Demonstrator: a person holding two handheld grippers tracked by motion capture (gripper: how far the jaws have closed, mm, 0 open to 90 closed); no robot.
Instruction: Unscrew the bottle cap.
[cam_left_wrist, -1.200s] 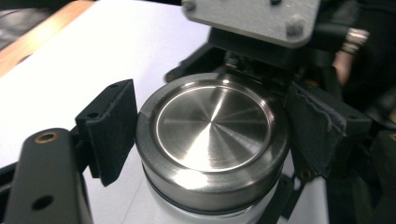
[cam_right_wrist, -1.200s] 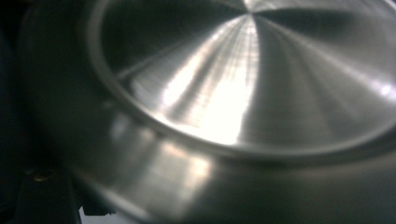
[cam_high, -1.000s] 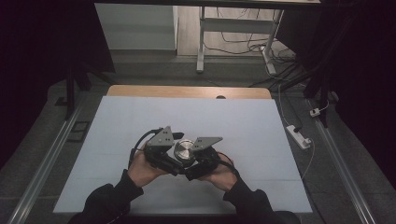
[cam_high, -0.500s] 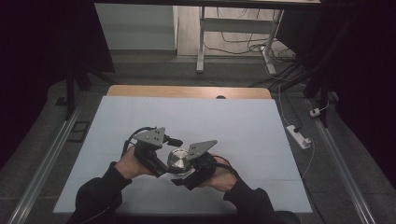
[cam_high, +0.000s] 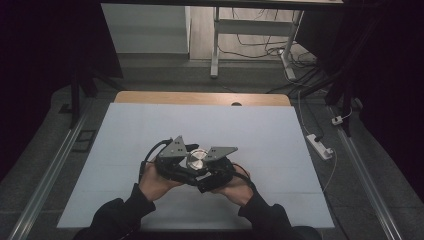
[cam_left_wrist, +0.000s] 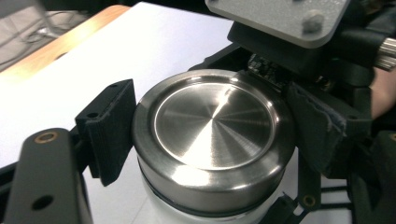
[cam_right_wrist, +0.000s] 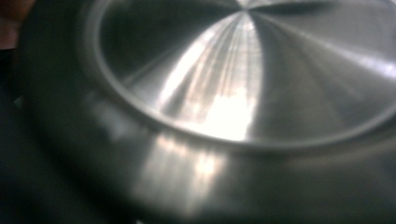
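A white bottle (cam_left_wrist: 163, 215) with a round steel lid (cam_high: 196, 160) is held up over the white table (cam_high: 150, 125), near its front. My left gripper (cam_high: 186, 163) comes in from the left. In the left gripper view its pads (cam_left_wrist: 111, 128) press both sides of the steel lid (cam_left_wrist: 212, 123), so it is shut on it. My right gripper (cam_high: 214, 169) meets the bottle from the right, and its grey plate and body (cam_left_wrist: 299, 42) sit just behind the lid. The right gripper view is very close on the lid (cam_right_wrist: 243, 93), and its jaws are hidden.
A wooden strip (cam_high: 200, 98) runs along the table's far edge. Metal rails (cam_high: 50, 170) flank the table on both sides. On the floor to the right lies a white power strip (cam_high: 320, 146) with cables. A desk frame (cam_high: 216, 45) stands beyond.
Half a second ago the left gripper sat further left and lower, with the bottle nearer the person. Both grippers and the bottle are now back up, close together.
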